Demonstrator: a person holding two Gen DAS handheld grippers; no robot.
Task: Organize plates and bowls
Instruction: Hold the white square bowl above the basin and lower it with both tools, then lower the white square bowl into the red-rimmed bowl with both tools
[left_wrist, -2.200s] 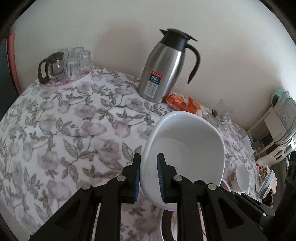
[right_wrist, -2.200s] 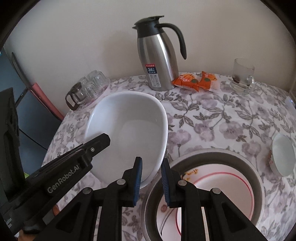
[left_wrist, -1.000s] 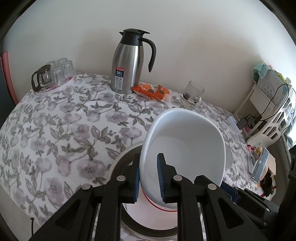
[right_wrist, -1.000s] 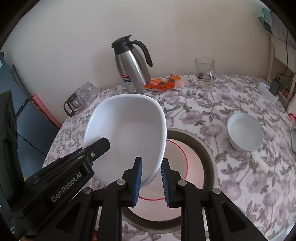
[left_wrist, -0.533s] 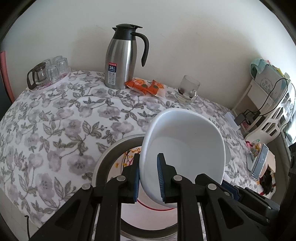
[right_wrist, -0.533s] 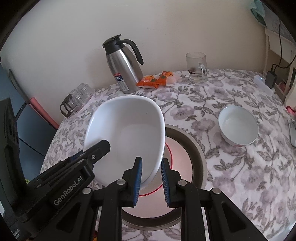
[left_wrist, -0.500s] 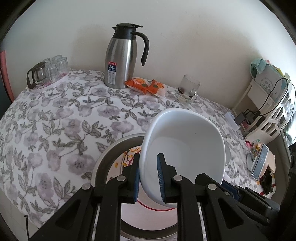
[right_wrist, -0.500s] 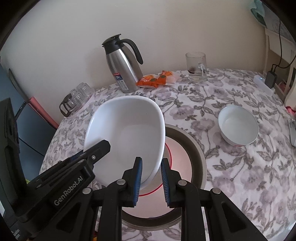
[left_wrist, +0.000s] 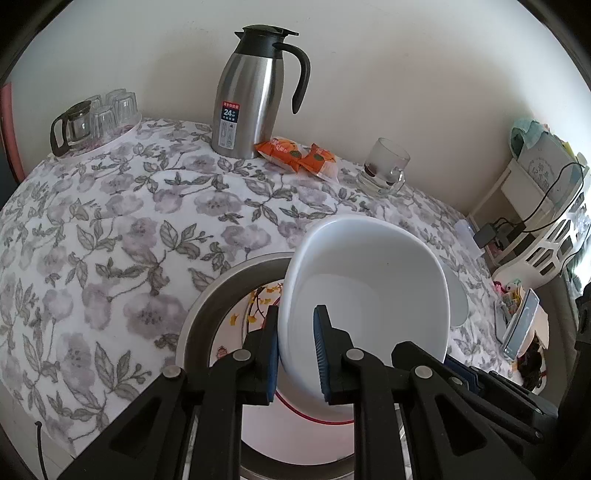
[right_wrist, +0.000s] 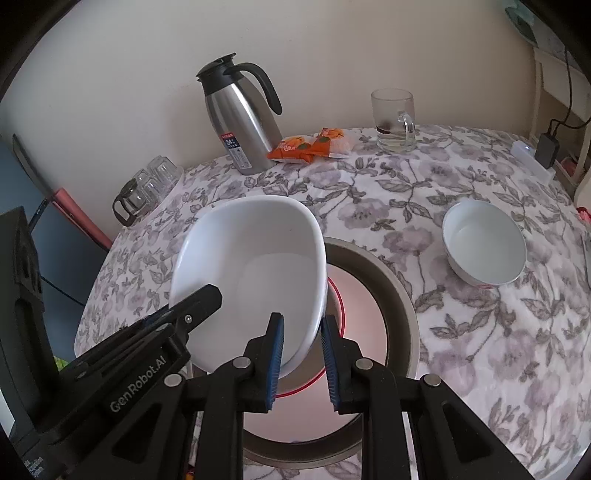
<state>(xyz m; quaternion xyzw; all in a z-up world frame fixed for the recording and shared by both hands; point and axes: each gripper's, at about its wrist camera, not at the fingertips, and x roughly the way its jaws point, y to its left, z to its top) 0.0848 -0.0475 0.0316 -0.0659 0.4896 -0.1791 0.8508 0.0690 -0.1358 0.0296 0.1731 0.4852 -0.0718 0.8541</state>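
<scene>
Both grippers hold one large white bowl (left_wrist: 373, 291) (right_wrist: 251, 266) by opposite sides of its rim. My left gripper (left_wrist: 295, 354) is shut on its left rim, and my right gripper (right_wrist: 302, 354) is shut on its right rim. The bowl hangs tilted over a metal basin (right_wrist: 391, 280) (left_wrist: 207, 295) on the flowered table. Inside the basin lies a white plate with a red ring (right_wrist: 354, 295) (left_wrist: 255, 306). A small white bowl (right_wrist: 484, 247) stands on the cloth to the right of the basin.
At the back stand a steel thermos jug (left_wrist: 251, 99), orange snack packets (left_wrist: 299, 155), a glass mug (left_wrist: 384, 170) and a tray of glasses (left_wrist: 96, 122). A white shelf with cables (left_wrist: 546, 214) stands beyond the table's right edge.
Both grippers carried the white bowl from beside the basin to above it and lowered it slightly. The grip on the rim stayed the same.
</scene>
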